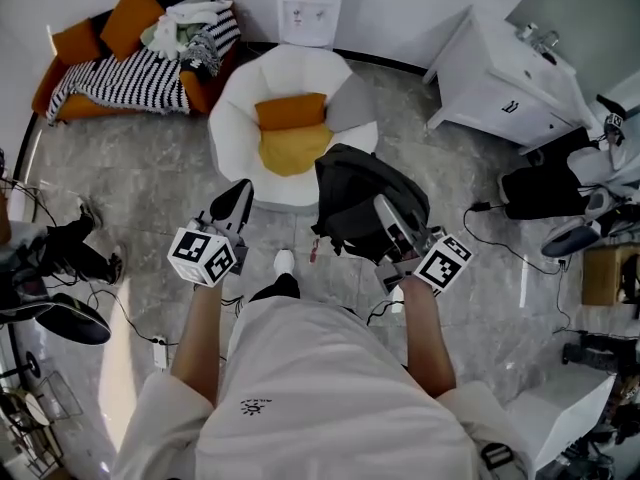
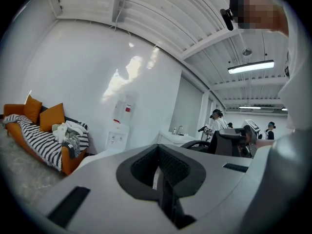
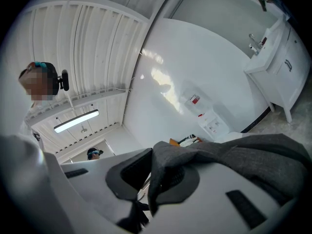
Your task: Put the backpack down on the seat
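Observation:
A black backpack (image 1: pixel 355 193) hangs off the floor just in front of the white armchair (image 1: pixel 240 98) and toward its right side. My right gripper (image 1: pixel 384 208) is shut on its top fabric. In the right gripper view the grey cloth of the backpack (image 3: pixel 234 152) drapes over the right gripper (image 3: pixel 153 175) and runs down between the jaws. The chair seat holds an orange cushion (image 1: pixel 291 111) and a yellow cushion (image 1: pixel 293 148). My left gripper (image 1: pixel 236 198) is held up left of the backpack, near the chair's front edge. The left gripper (image 2: pixel 161 174) is shut with nothing in it.
An orange sofa (image 1: pixel 120 68) with a striped blanket stands at the back left. A water dispenser (image 1: pixel 310 3) is behind the chair and a white sink cabinet (image 1: pixel 500 83) is at the right. Cables, bags and shoes lie on the floor at both sides.

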Demonstrator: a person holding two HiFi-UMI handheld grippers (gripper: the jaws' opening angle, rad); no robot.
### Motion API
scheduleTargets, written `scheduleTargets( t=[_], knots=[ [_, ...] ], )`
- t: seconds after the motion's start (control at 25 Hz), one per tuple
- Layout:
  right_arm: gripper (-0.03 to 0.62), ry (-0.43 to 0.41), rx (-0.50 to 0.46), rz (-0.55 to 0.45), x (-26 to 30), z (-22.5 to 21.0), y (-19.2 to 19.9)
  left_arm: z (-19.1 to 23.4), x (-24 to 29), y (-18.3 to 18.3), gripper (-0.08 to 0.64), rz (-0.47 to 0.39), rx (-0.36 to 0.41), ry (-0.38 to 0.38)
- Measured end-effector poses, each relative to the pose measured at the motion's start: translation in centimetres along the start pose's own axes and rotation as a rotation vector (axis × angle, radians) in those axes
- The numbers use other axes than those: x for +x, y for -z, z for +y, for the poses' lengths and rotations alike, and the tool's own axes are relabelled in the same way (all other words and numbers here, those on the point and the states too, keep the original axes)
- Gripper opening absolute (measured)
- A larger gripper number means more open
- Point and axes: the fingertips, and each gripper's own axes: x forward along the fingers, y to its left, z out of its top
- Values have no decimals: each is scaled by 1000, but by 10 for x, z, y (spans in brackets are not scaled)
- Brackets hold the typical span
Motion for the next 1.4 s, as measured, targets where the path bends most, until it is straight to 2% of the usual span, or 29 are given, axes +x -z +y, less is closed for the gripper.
scheduleTargets(
  t=[0.36,0.56,0.68,1.04,1.4],
  knots=[
    [44,50,3,-5,13,-16,2,25,8,5,15,-8,-37,4],
    [44,84,25,-17,65,-31,-14,77,36,-16,15,-1,-36,29],
    [44,93,15,-26,81,-33,-22,94,45,-21,15,6,-26,38],
    [44,140,-7,-68,102,-43,-44,113,57,-21,15,24,-11,85],
    [44,140,-28,-76,123,-56,-63,119,73,-21,15,41,-22,100]
  ],
)
